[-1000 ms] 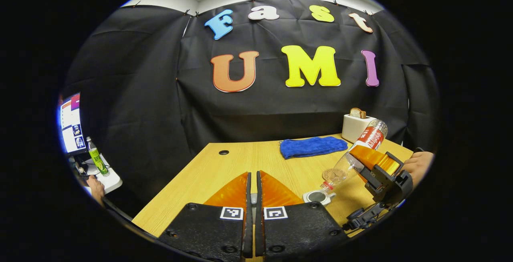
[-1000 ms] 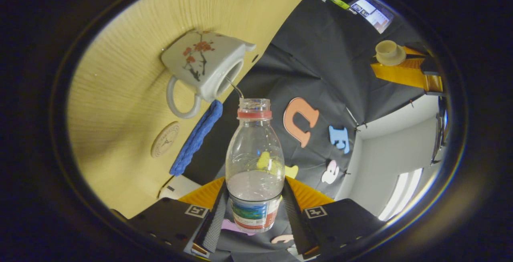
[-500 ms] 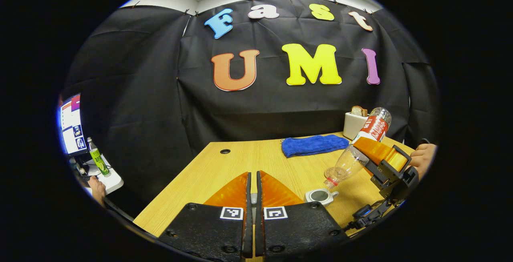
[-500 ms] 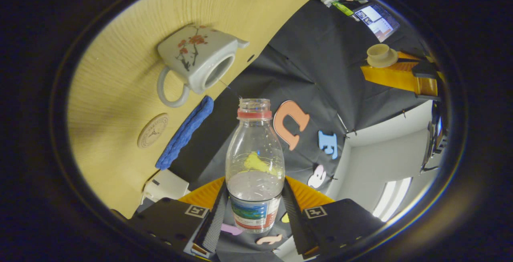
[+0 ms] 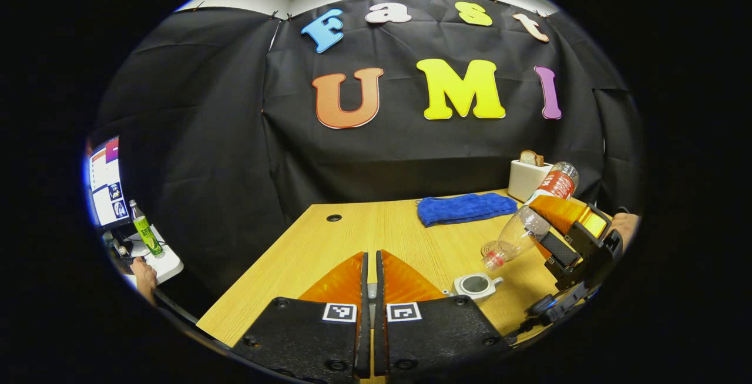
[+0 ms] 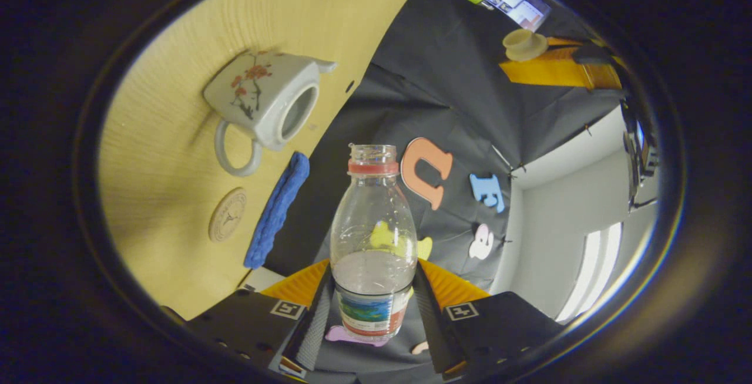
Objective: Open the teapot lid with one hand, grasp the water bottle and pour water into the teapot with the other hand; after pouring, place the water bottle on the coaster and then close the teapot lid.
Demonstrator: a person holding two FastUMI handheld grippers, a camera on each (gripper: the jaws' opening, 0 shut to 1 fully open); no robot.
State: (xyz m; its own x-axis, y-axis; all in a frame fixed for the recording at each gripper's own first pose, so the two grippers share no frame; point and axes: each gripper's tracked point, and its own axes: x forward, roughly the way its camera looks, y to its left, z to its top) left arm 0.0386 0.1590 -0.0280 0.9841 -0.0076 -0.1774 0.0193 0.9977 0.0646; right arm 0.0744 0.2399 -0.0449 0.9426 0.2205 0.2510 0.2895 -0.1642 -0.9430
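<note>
My right gripper (image 6: 373, 283) is shut on a clear water bottle (image 6: 373, 225) with a red neck ring and no cap; some water sits at its base end. In the left gripper view the bottle (image 5: 524, 226) tilts mouth-down to the left, held by the right gripper (image 5: 550, 233) above and right of the white flowered teapot (image 5: 476, 284). The teapot (image 6: 258, 102) stands open on the table. No stream leaves the bottle mouth. My left gripper (image 5: 369, 255) is shut; in the right gripper view it (image 6: 533, 58) holds the beige teapot lid (image 6: 524, 45) up in the air. A round coaster (image 6: 227, 215) lies beside the teapot.
A blue cloth (image 5: 467, 208) lies at the back of the wooden table (image 5: 329, 249), with a white toaster (image 5: 527, 177) holding bread to its right. A hand (image 5: 624, 224) holds the right gripper. Off the table's left are a monitor (image 5: 106, 181) and a green bottle (image 5: 145, 234).
The thin stream of water from the bottle into the teapot has stopped. The right gripper has lifted the bottle up and away to the right of the teapot. The left gripper stays put.
</note>
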